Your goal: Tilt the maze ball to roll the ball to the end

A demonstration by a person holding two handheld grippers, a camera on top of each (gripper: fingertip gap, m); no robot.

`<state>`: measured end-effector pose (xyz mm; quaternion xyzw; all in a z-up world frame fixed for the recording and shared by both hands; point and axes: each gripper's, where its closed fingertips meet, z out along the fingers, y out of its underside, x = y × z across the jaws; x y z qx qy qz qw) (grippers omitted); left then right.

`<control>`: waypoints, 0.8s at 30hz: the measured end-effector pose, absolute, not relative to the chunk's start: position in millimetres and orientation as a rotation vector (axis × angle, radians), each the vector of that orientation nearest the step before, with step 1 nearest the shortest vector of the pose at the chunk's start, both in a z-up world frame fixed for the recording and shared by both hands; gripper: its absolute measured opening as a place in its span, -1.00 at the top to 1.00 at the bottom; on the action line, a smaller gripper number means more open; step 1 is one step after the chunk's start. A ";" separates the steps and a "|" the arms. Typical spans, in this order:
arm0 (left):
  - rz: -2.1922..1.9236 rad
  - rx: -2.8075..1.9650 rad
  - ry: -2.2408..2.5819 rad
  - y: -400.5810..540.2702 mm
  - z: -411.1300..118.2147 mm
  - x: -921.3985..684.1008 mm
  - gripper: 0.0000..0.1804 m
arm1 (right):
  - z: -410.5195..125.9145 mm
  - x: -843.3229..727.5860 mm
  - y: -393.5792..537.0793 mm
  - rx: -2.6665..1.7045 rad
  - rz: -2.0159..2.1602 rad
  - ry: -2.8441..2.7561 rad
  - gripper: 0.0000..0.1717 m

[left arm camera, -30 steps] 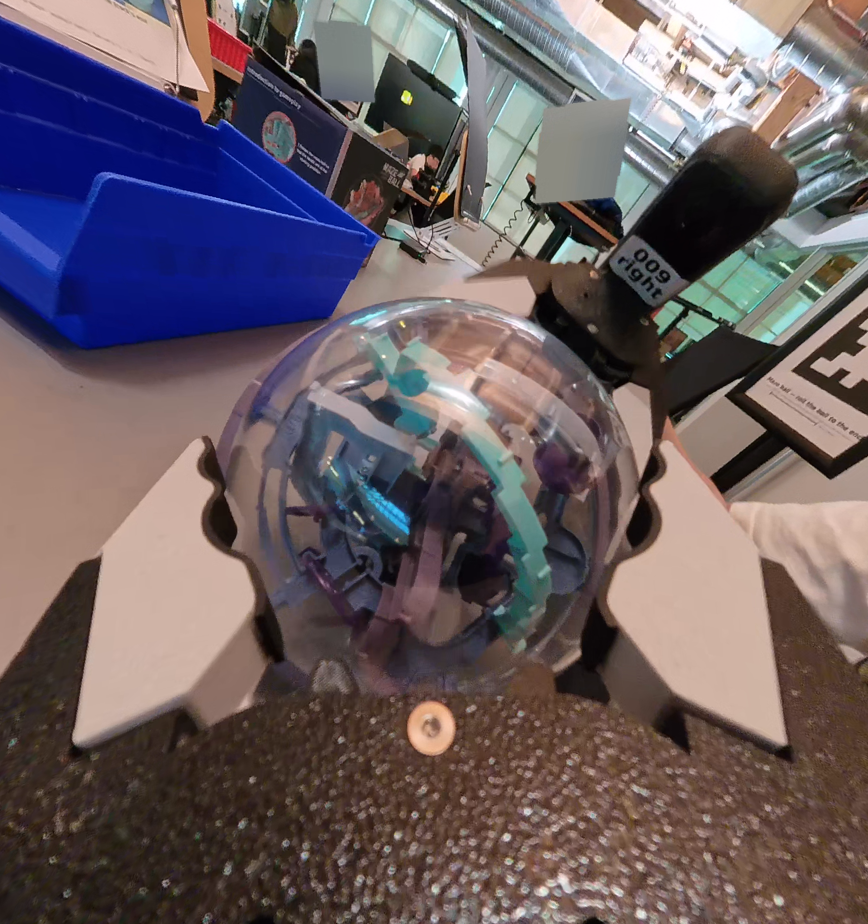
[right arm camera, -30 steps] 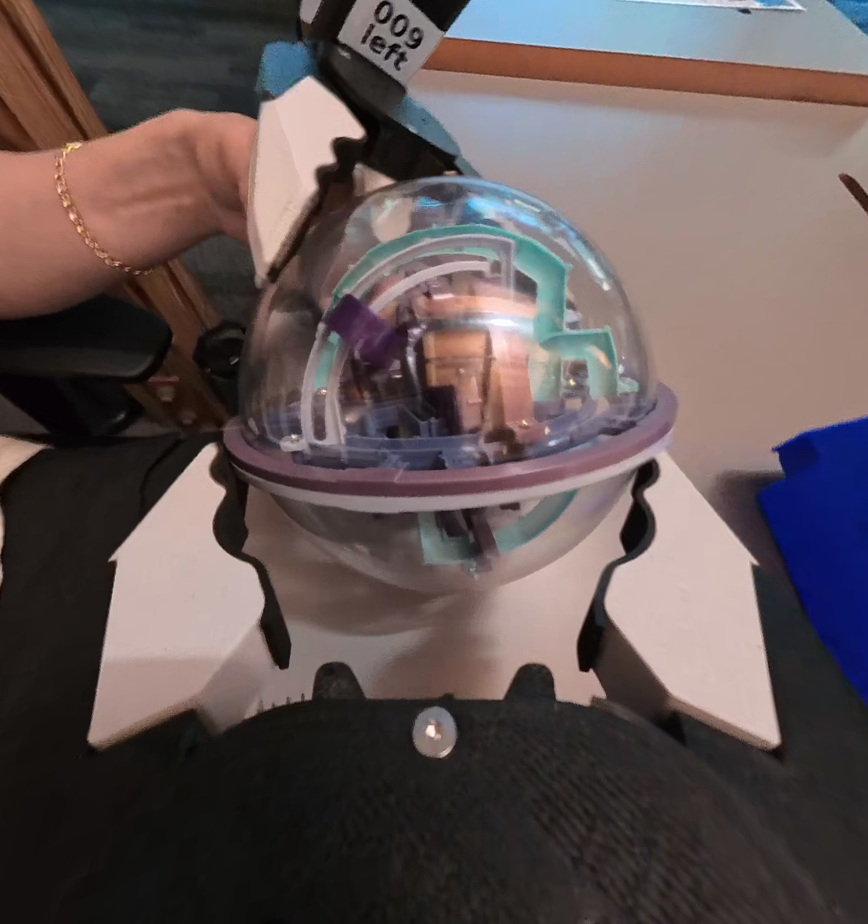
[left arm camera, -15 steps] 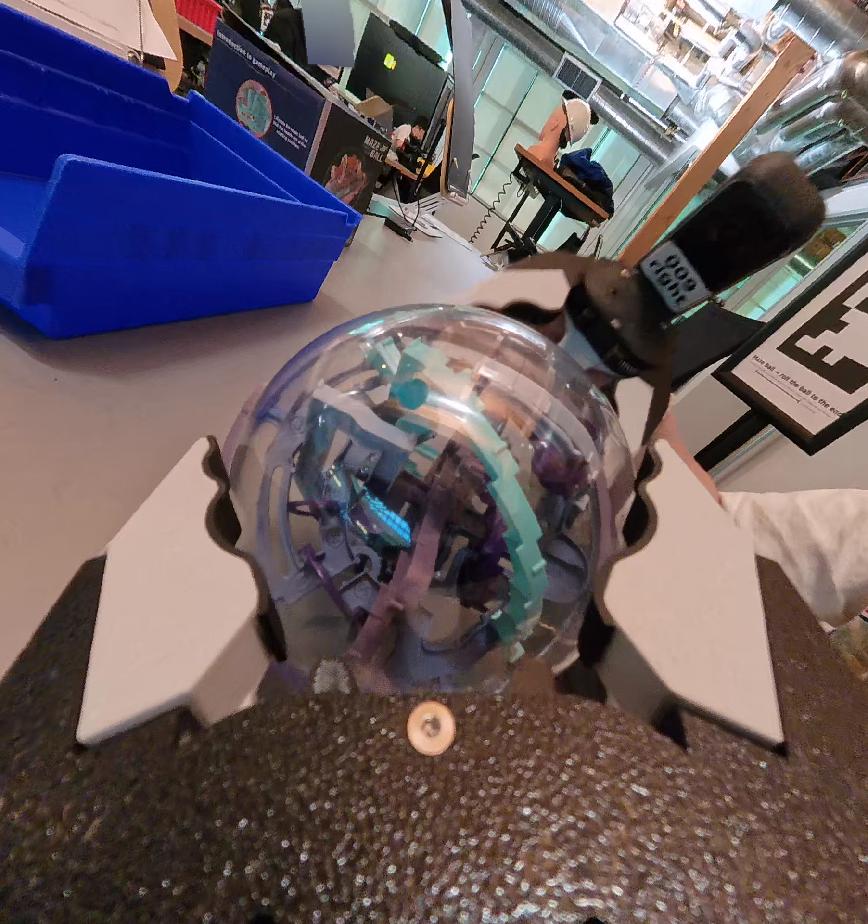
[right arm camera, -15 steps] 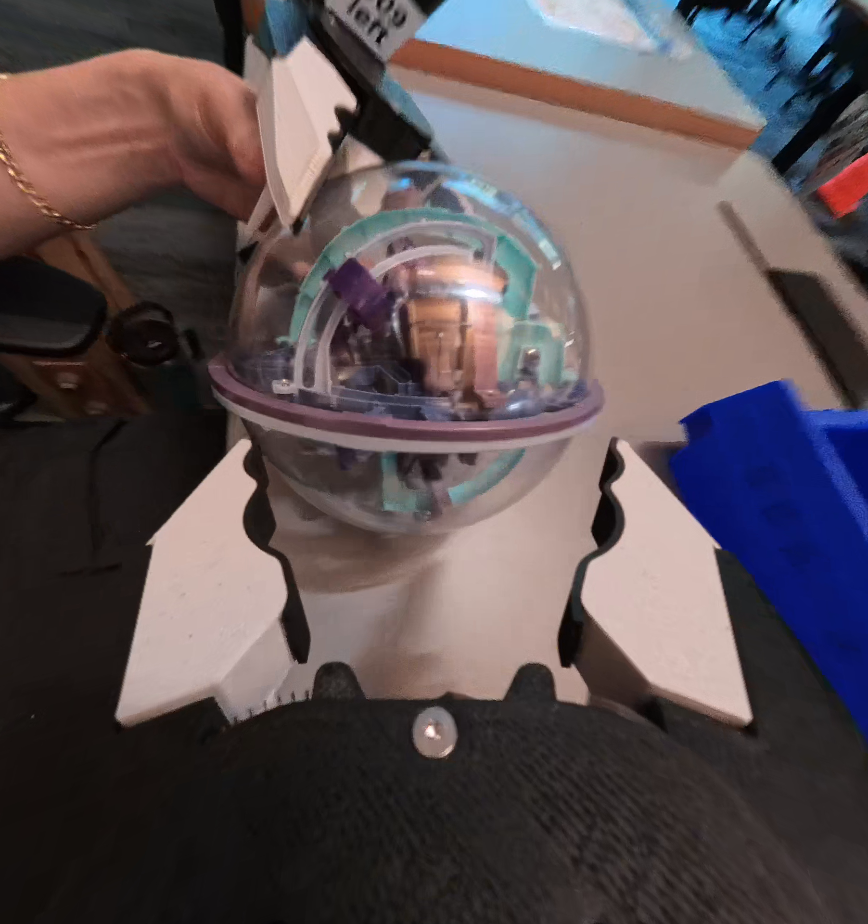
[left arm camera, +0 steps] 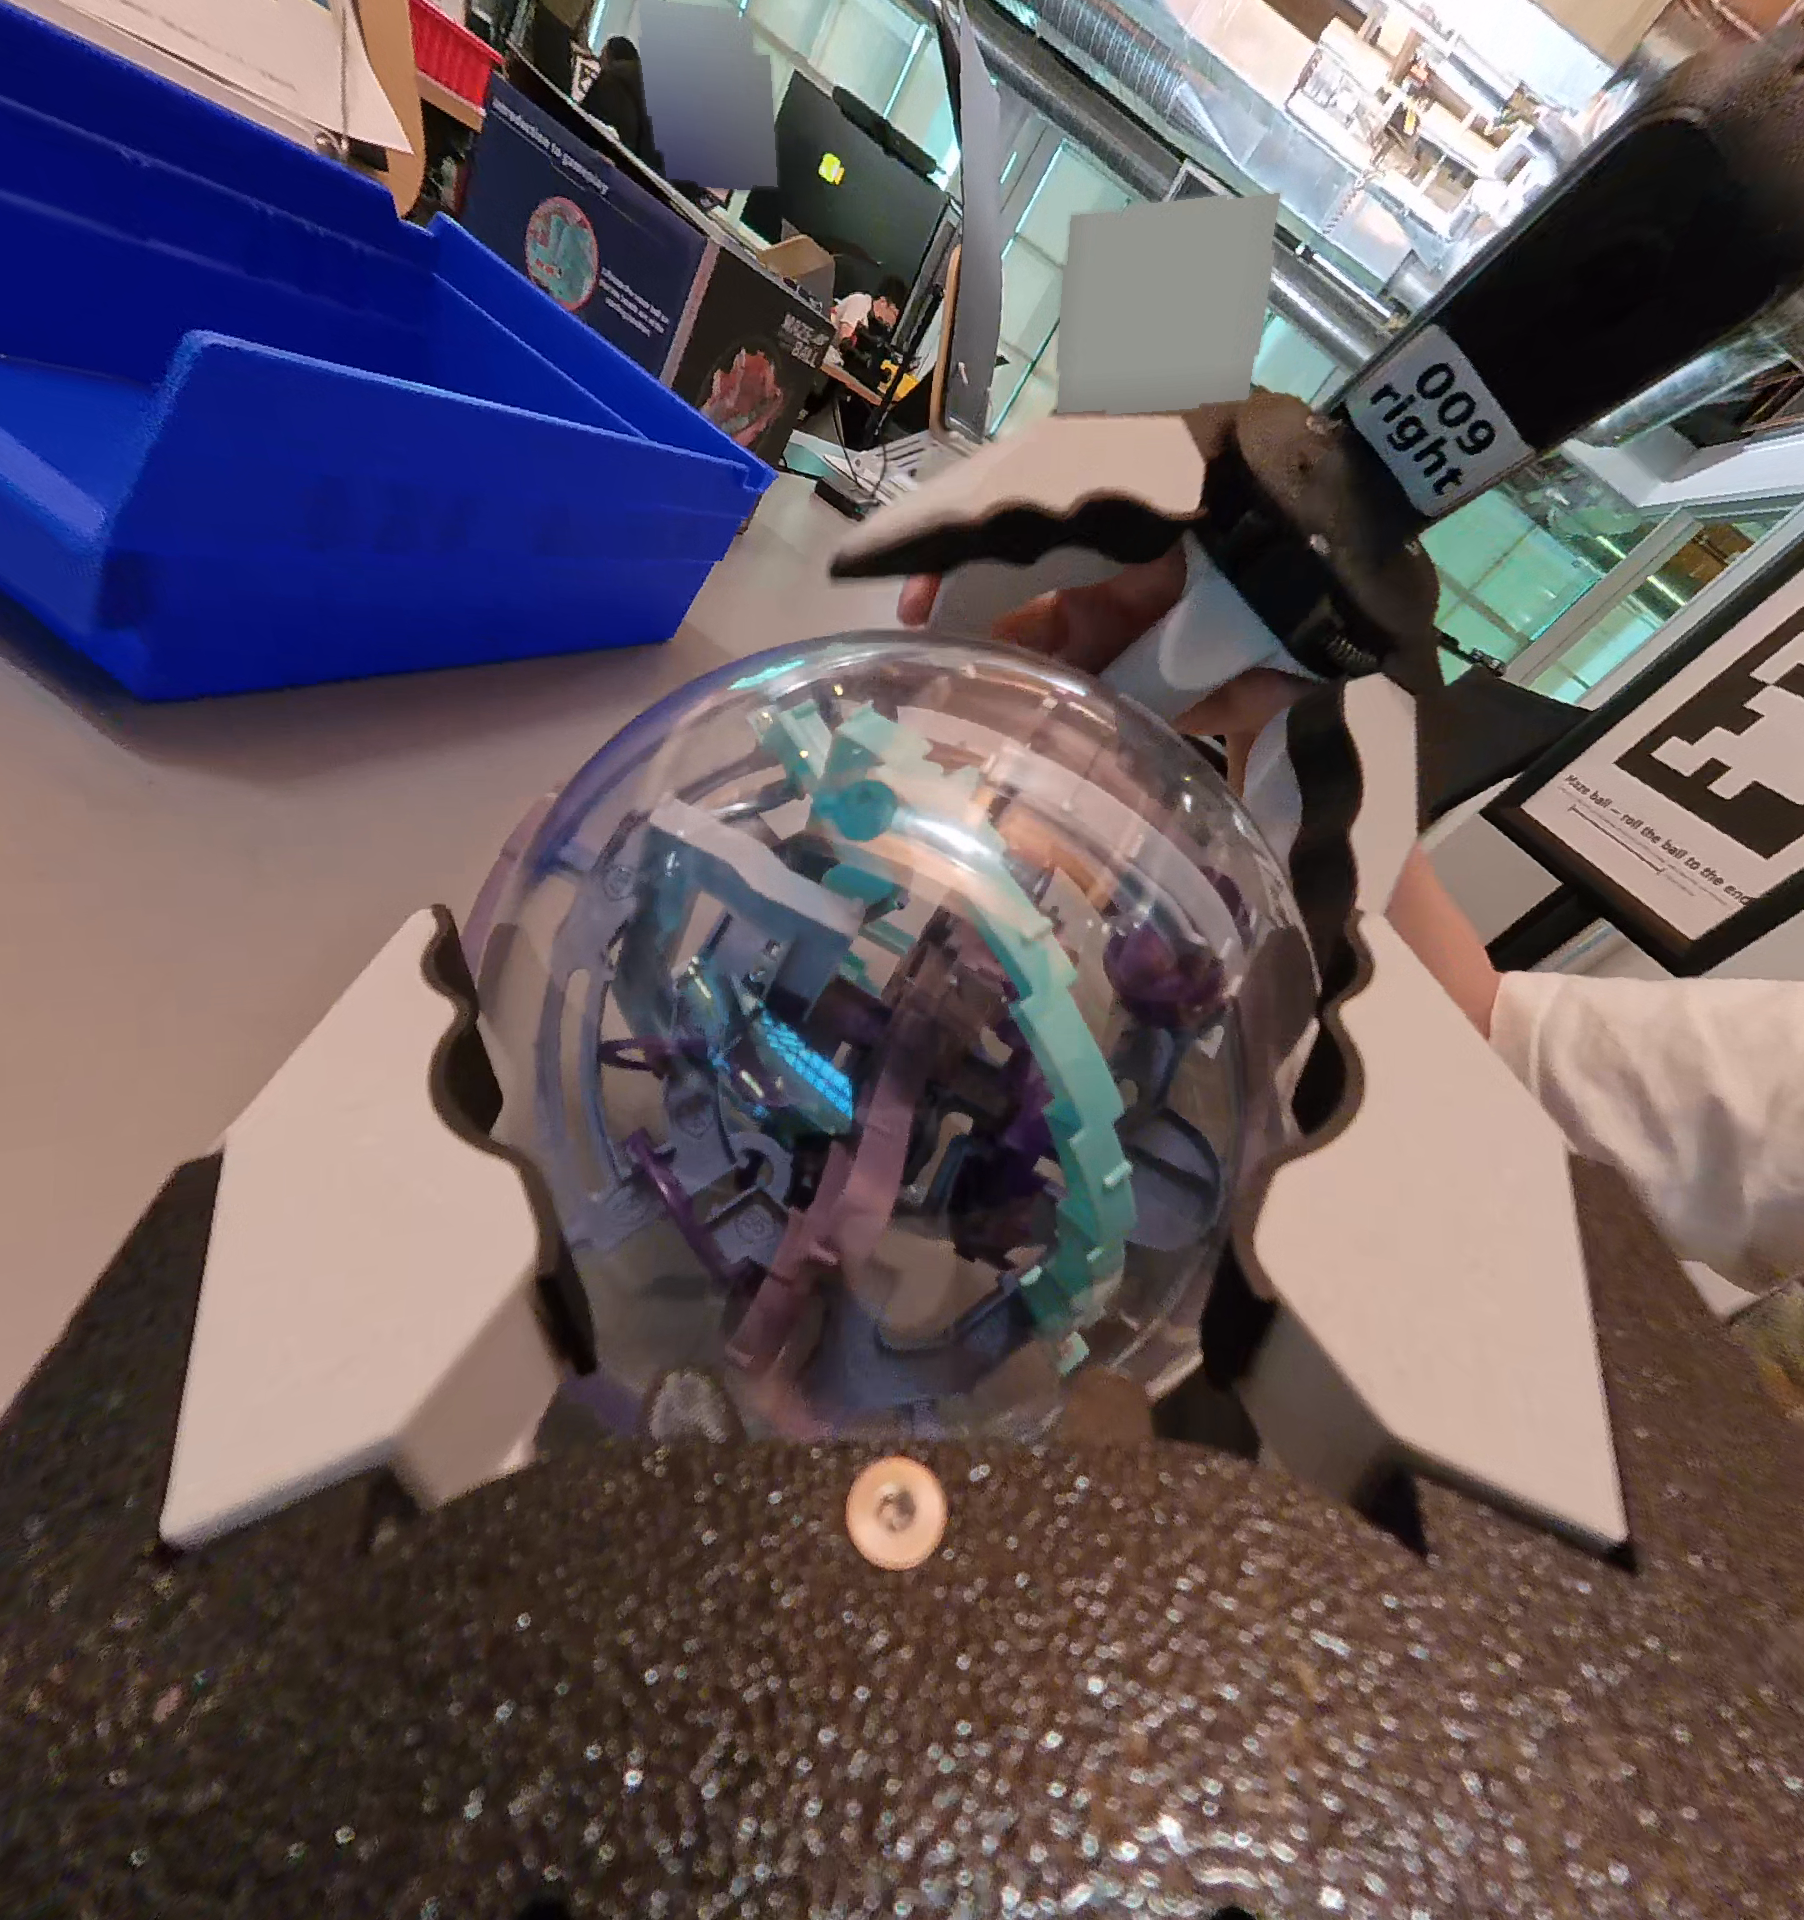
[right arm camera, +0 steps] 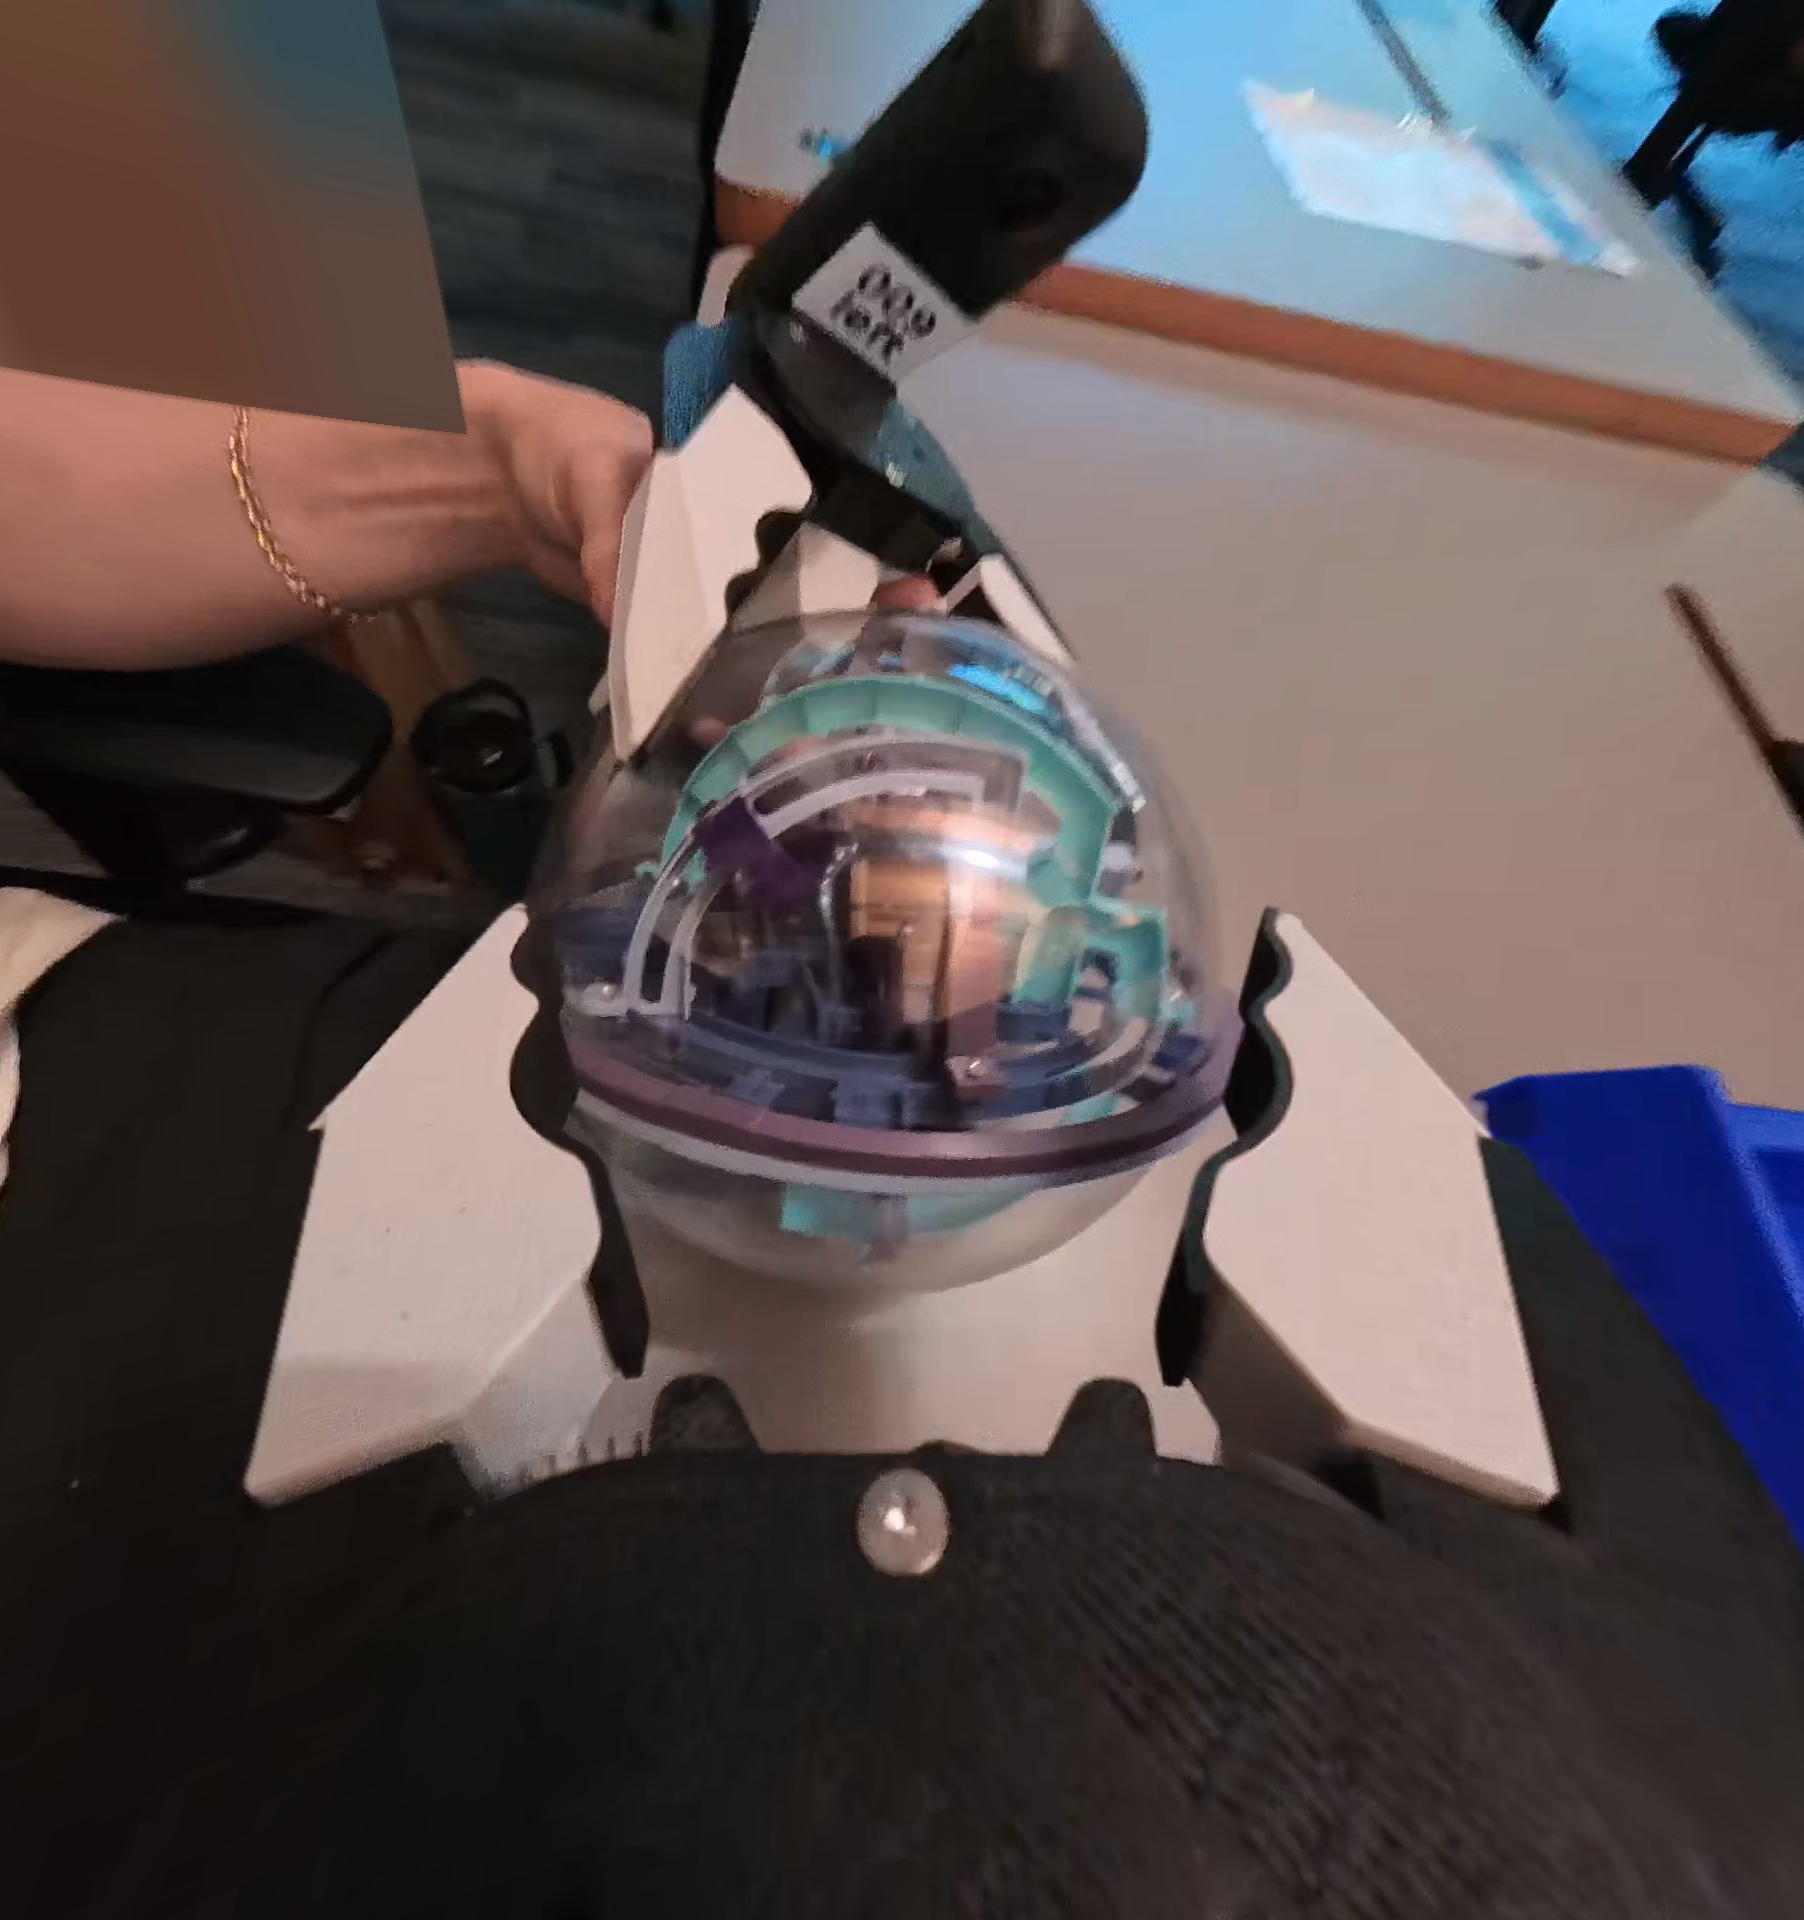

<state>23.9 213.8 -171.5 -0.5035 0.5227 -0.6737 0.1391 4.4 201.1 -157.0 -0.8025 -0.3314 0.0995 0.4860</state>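
My left gripper has the maze ball seated deep between its fingers. They are spread wide, and both wavy dark pads press on the clear shell, one on each flank. The ball lies straight ahead of these fingers and almost back against the gripper body, so this is the nearer and firmer hold.

My right gripper meets the same maze ball from the opposite side. Its fingers are also wide apart, and the ball sits out toward their tips. The pads appear to touch the ball at its purple ring, though blur softens the edges, so I judge this the lighter grip.

A sphere has no long axis, so I take the ring as my reference. From the right wrist it runs roughly level from one right finger to the other, with the teal track arching over the top half. I can't pick out the small rolling ball for certain. Any tilt must therefore be a joint roll of both wrists about the ball's centre.

Beyond the ball, the left hand grips its handle. The blue bin stands well apart from the ball on the table.
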 end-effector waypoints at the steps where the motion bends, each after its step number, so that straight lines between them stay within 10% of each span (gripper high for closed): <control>1: -1.937 -1.456 1.502 215.8 -171.9 24.6 -0.69 | -166.2 4.5 200.0 -1.993 0.240 -0.820 -0.49; 24: -2.034 -1.447 1.447 220.5 -168.7 22.4 -0.52 | -181.2 14.7 192.5 -1.986 0.262 -0.314 -0.62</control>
